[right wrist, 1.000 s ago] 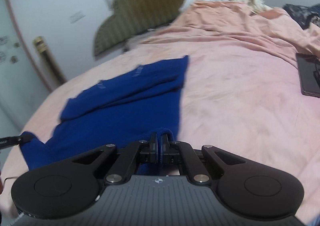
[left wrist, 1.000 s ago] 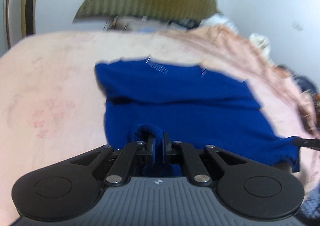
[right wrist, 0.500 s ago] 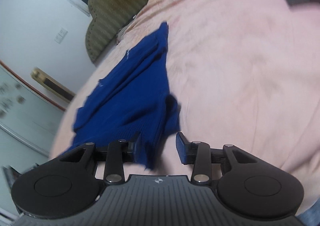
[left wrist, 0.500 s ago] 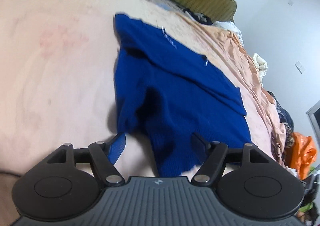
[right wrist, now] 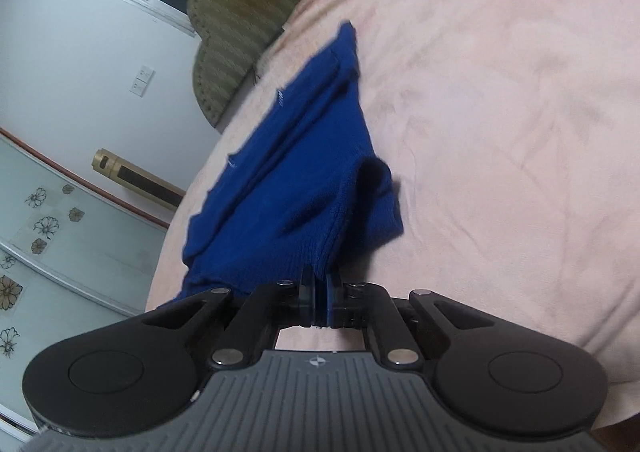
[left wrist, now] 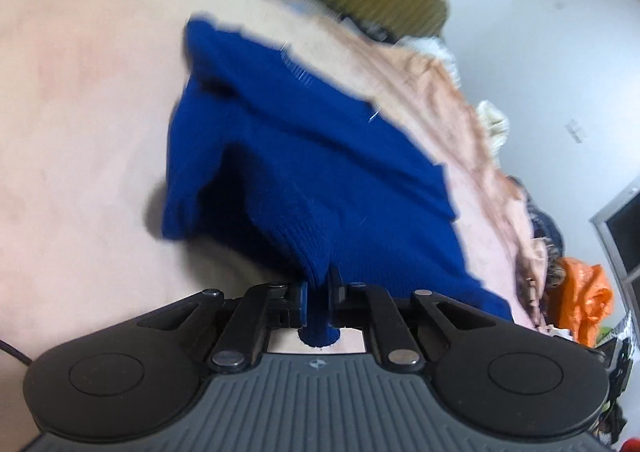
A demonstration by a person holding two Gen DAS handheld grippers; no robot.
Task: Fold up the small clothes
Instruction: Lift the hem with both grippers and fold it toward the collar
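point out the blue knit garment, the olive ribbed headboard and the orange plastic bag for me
blue knit garment (left wrist: 320,172), left wrist view, middle of fabric.
olive ribbed headboard (right wrist: 240,12), right wrist view, its padded face.
orange plastic bag (left wrist: 588,292), left wrist view, crumpled middle.

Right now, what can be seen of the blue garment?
The blue garment is a deep-blue ribbed knit, partly folded, lying on the pink bedcover. Its near hem is bunched and lifted at two spots: the left gripper and the right gripper are each shut on it. Small white marks show near the far edge.
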